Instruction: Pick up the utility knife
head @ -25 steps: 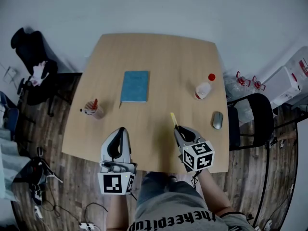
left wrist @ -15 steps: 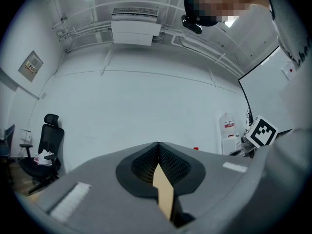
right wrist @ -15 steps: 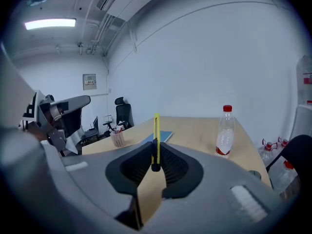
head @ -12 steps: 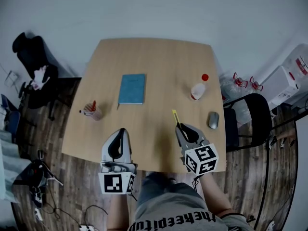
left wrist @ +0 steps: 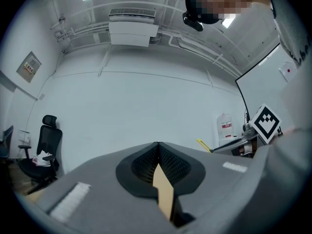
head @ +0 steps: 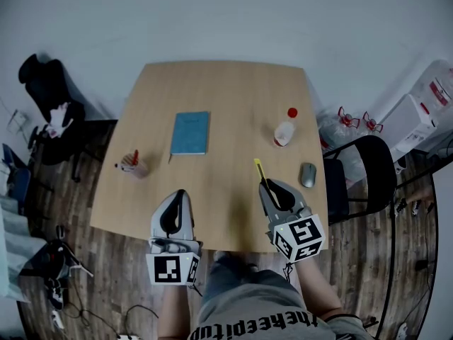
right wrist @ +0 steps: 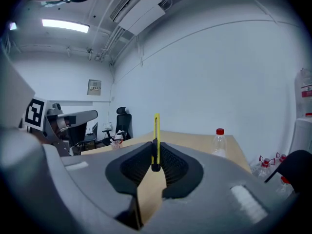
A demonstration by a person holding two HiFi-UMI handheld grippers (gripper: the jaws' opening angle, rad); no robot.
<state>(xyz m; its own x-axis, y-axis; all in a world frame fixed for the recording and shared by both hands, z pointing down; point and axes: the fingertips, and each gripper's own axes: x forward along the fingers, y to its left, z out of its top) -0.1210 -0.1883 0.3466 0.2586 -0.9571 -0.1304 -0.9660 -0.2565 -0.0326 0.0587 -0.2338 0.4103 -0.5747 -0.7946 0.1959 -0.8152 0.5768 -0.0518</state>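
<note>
The yellow utility knife (head: 259, 171) sticks out of my right gripper (head: 267, 188), held above the wooden table (head: 226, 91) near its front right. In the right gripper view the jaws are shut on the knife (right wrist: 156, 140), which stands upright between the dark pads. My left gripper (head: 176, 197) hovers over the front left of the table, its jaws closed together with nothing in them; in the left gripper view the left gripper (left wrist: 158, 152) points at the white wall, and the knife (left wrist: 204, 145) shows to the right.
A blue notebook (head: 190, 132) lies mid-table. A cup of pens (head: 132, 164) stands at the left edge. A red-capped bottle (head: 284, 130) and a grey mouse (head: 307, 175) sit on the right. A black chair (head: 361, 176) stands beside the table's right edge.
My right gripper has risen with the knife, away from the tabletop. The left gripper has stayed in place. The table objects appear shifted because the head view moved.
</note>
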